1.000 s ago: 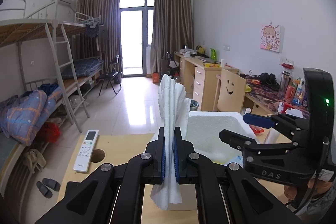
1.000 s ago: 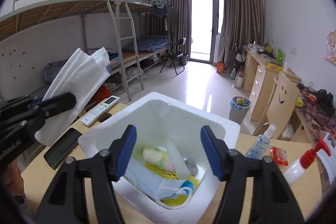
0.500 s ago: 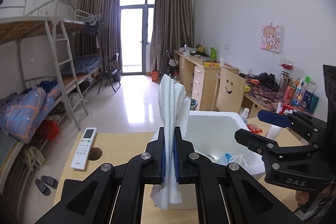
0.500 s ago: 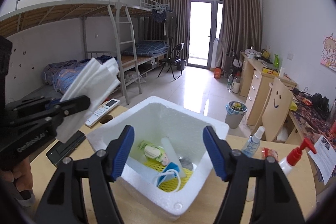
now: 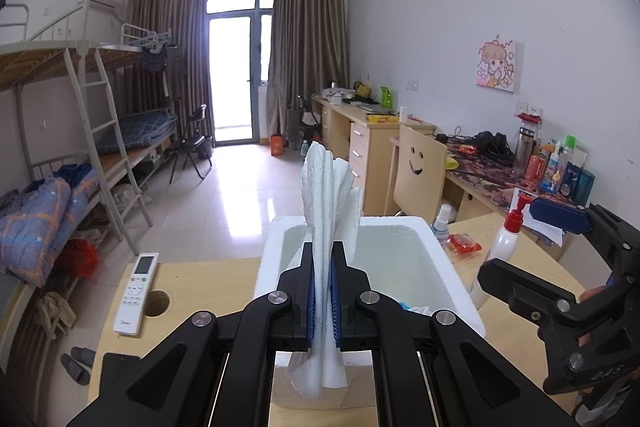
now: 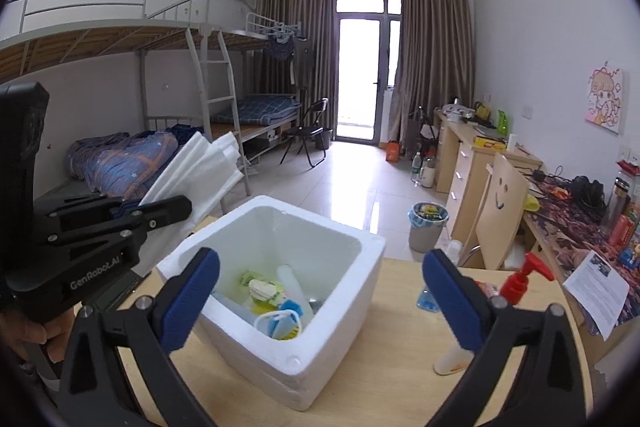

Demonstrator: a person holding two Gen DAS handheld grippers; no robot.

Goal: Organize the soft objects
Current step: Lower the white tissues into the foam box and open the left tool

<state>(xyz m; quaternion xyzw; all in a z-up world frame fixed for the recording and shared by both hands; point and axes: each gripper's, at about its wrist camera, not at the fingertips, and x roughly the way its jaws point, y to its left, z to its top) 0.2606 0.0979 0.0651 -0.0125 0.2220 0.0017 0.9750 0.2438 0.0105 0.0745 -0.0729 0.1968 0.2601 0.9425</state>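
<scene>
My left gripper (image 5: 323, 291) is shut on a stack of folded white tissues (image 5: 328, 195), which stands upright between its blue pads just in front of a white foam box (image 5: 440, 267). In the right wrist view the same tissues (image 6: 196, 171) stick out of the left gripper (image 6: 160, 207), left of the foam box (image 6: 280, 367). My right gripper (image 6: 320, 267) hovers above the box's near side. Its jaws are opening wide with nothing between the pads. A face mask and yellow-green packets (image 6: 280, 319) lie inside the box.
On the wooden table are a white remote (image 5: 136, 293) beside a round hole (image 5: 156, 303), a red-capped pump bottle (image 6: 516, 283), a small spray bottle (image 5: 440, 223) and a red packet (image 5: 464, 243). A smiley-faced chair (image 5: 416, 171) stands behind. A printed sheet (image 6: 596, 287) lies at right.
The right gripper has drawn back and slightly up from the box, and its jaws have spread much wider. The left gripper still holds the tissues in about the same place.
</scene>
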